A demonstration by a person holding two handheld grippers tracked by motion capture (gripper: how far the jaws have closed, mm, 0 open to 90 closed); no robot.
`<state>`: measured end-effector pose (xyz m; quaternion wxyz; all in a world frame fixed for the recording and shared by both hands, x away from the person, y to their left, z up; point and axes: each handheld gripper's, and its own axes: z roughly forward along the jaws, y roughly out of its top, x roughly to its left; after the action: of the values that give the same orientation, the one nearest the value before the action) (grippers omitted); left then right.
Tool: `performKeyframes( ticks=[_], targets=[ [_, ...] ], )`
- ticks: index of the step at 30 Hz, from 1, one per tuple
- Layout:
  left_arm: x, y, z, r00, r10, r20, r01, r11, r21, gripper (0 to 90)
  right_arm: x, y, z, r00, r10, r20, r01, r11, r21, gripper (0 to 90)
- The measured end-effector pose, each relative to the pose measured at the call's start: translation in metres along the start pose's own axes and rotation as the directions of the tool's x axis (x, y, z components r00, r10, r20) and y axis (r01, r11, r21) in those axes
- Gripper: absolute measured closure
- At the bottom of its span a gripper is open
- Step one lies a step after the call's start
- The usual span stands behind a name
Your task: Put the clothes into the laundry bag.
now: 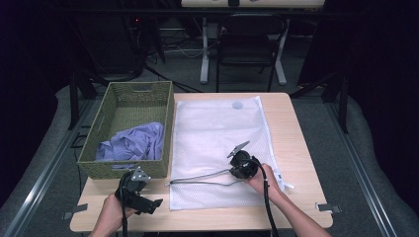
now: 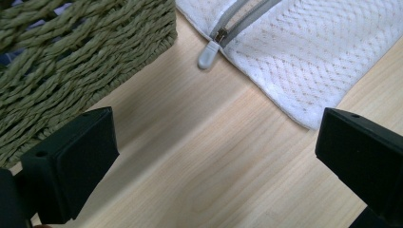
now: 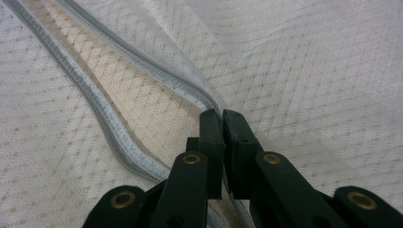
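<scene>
A white mesh laundry bag (image 1: 217,133) lies flat on the wooden table (image 1: 296,128), its grey zipper (image 1: 197,177) open in a long slit near the front. My right gripper (image 1: 232,171) sits at the slit's right end, shut on the upper zipper edge (image 3: 190,92), which runs in between the closed fingertips of that gripper (image 3: 222,118). My left gripper (image 1: 154,204) is low over the table's front left, open, with bare wood between its wide jaws (image 2: 216,137). The grey zipper pull (image 2: 207,53) lies just beyond them.
A green woven basket (image 1: 123,89) stands left of the bag with a crumpled lavender cloth (image 1: 133,143) inside; its corner (image 2: 71,61) is close to my left gripper. A chair and desk legs stand beyond the table's far edge.
</scene>
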<state>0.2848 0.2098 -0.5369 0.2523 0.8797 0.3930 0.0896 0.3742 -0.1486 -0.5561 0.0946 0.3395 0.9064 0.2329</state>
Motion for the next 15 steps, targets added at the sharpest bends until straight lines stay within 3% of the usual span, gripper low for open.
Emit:
performKeyframes(
  ticks=[9, 15],
  targets=[
    [0.002, -0.001, -0.003, 0.9999, -0.010, 0.013, 0.011, 0.9997, -0.023, 0.1, -0.001, 0.004, -0.011, 1.0000, -0.002, 0.009, 0.002, 0.999, -0.046, 87.8],
    [0.001, -0.001, -0.004, 0.9998, -0.010, 0.015, 0.010, 0.9997, -0.024, 0.1, -0.002, 0.005, -0.021, 0.9997, 0.024, 0.008, -0.023, 0.997, -0.078, 88.0]
  ],
)
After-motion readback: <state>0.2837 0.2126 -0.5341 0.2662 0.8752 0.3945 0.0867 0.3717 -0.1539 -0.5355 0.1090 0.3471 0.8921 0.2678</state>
